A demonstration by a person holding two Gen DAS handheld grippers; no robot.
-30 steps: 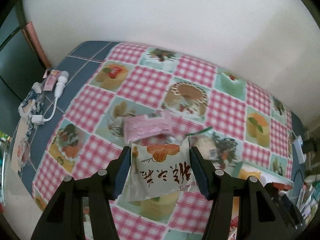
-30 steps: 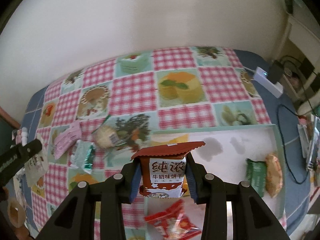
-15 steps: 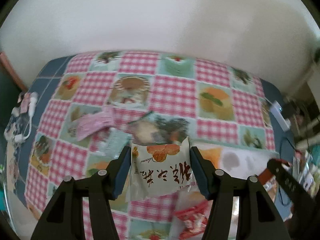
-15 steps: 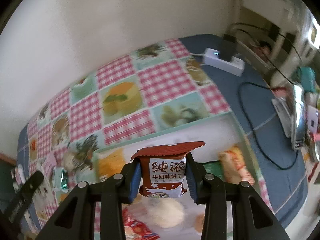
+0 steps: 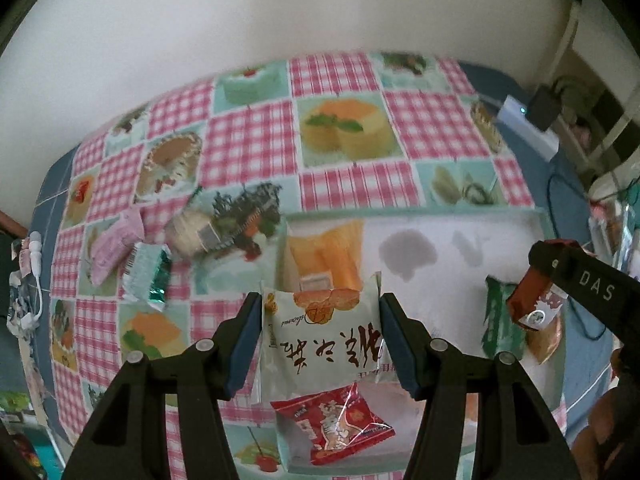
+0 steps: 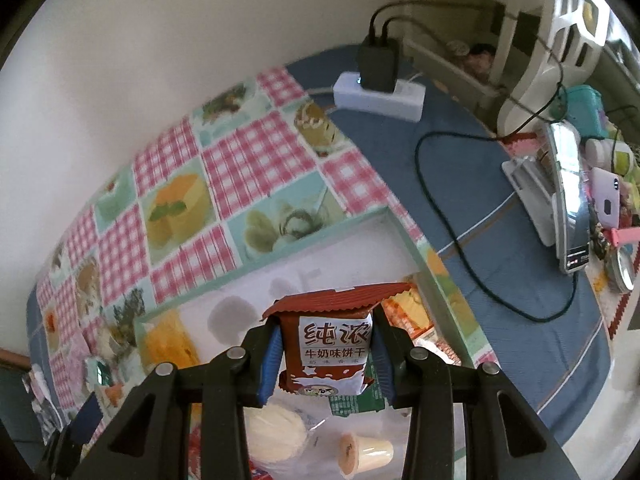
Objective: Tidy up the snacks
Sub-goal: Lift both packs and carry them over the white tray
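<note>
Checkered tablecloth (image 5: 248, 136), left gripper (image 5: 320, 340) clamping white packet (image 5: 320, 344) upright, print inverted

both tools now over tray (image 5: 538, 216)

The white snack packet (image 5: 320, 340) hides part of the tray (image 5: 536, 216) floor behind it. Right of the packet, the green packet (image 5: 500, 320) is partly covered by the right gripper (image 5: 536, 300). The tray's near edge is cut off.

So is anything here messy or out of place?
Yes: three snacks lie loose on the tablecloth outside the tray: a pink packet, a mint-green packet and a clear-wrapped pastry, all askew. Nothing looks spilled or torn.
</note>
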